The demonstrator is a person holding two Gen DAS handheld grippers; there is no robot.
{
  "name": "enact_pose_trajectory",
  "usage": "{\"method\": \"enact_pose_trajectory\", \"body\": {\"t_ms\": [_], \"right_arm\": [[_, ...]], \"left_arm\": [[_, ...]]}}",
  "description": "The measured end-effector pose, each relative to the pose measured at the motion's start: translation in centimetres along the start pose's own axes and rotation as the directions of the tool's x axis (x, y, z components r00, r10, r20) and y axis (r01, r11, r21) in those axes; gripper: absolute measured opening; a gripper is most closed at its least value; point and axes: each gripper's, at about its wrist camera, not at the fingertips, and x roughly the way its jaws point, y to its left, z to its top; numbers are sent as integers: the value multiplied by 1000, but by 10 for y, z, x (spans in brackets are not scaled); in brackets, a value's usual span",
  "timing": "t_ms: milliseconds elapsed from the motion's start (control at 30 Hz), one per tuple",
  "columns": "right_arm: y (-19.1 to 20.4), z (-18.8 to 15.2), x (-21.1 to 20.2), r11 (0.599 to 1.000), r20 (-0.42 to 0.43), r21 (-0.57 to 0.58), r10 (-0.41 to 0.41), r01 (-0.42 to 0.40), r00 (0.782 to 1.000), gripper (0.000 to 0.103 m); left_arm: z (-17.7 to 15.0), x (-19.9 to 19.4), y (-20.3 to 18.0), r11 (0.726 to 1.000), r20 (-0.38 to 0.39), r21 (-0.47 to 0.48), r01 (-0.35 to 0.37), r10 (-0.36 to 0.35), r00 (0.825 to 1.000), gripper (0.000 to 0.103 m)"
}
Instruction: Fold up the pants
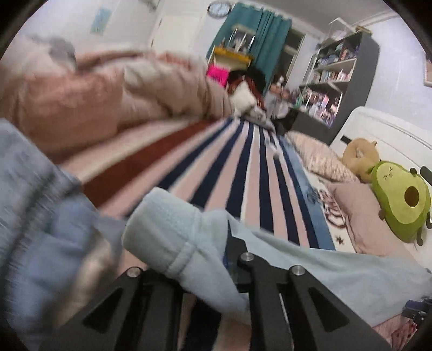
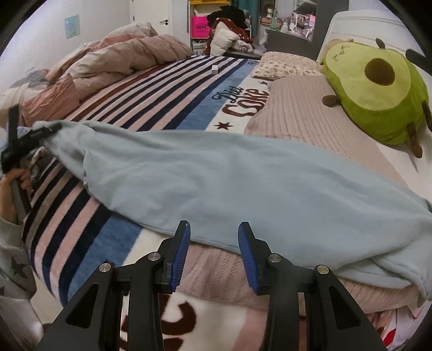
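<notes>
The light blue fleece pants (image 2: 216,178) lie stretched across the bed, over a pink ribbed pillow (image 2: 297,116). My right gripper (image 2: 213,253) is open and empty, its blue pads just short of the pants' near edge. My left gripper (image 2: 46,129) is shut on one end of the pants at the far left and holds it lifted above the bed. In the left wrist view the pants' hemmed end (image 1: 175,243) bunches between the left gripper's (image 1: 216,267) black fingers, and the cloth trails off to the right.
A striped blanket (image 2: 151,102) covers the bed. A rumpled pink duvet (image 2: 121,56) lies at the far left. A green avocado plush (image 2: 378,94) sits by the white headboard (image 2: 351,24). A bookshelf (image 1: 337,81) and clothes pile (image 2: 229,29) stand beyond the bed.
</notes>
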Motion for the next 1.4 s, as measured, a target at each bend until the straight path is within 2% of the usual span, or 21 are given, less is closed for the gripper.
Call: {"method": "enact_pose_trajectory", "body": {"t_ms": [100,200,233,333,367,433,533,600,700,767,833,933,1000,1167,1200,1267,1300,1333,1400], "right_arm": [[10,-2,-10,1000,14,-9,25,-25,1000,32],[30,-5,-20,995,5,-31,93,-93,996,32],[38,-6,-21,992,-2,-41,118,-118,993,32],[63,-12,-19,979,-28,-58,193,-195,981,32],[72,-13,-17,974,-36,-65,213,-215,976,32],[88,-15,-12,966,-50,-87,242,-246,969,32],[106,-17,-7,957,-56,-104,268,-273,962,32],[110,-18,-7,954,-47,-94,281,-284,959,32],[109,-19,-12,959,-12,-77,272,-272,962,32],[105,-21,-19,966,22,-65,253,-251,967,32],[99,-23,-24,970,50,-47,241,-239,969,32],[91,-29,-27,970,79,-5,244,-244,967,32],[86,-33,-25,968,79,18,247,-249,966,32],[77,-40,-25,973,68,10,228,-229,971,32],[75,-41,-24,973,64,13,228,-229,971,32],[71,-43,-23,973,59,23,228,-230,972,32],[68,-43,-22,972,57,33,230,-232,972,32],[66,-43,-21,972,55,41,231,-233,971,32],[64,-42,-20,969,52,56,237,-239,970,32]], "left_arm": [[17,-29,14,1000,54,0,-21,21,998,5],[35,-61,36,999,100,-4,-52,52,994,5],[41,-72,41,996,126,2,-84,83,989,5],[57,-99,64,973,196,24,-229,220,956,5],[61,-104,74,967,194,15,-252,245,950,4],[67,-106,86,964,152,34,-263,255,955,4],[58,-101,76,971,86,136,-195,184,979,4],[50,-98,59,966,77,199,-168,155,985,4],[38,-89,22,964,38,263,-46,37,999,4],[27,-80,-11,949,-2,313,44,-46,999,4],[14,-73,-43,929,-53,348,129,-118,992,4],[-17,-60,-94,882,-170,380,278,-228,959,4],[-46,-47,-131,838,-256,408,362,-275,927,4],[-98,-25,-179,777,-411,417,472,-301,860,5],[-108,-22,-185,753,-444,430,498,-304,843,10],[-123,-25,-191,729,-481,435,528,-308,821,27],[-126,-27,-190,723,-499,427,544,-313,808,48],[-125,-31,-186,718,-501,421,554,-326,802,64],[-118,-46,-177,707,-479,408,577,-372,795,68]]}}
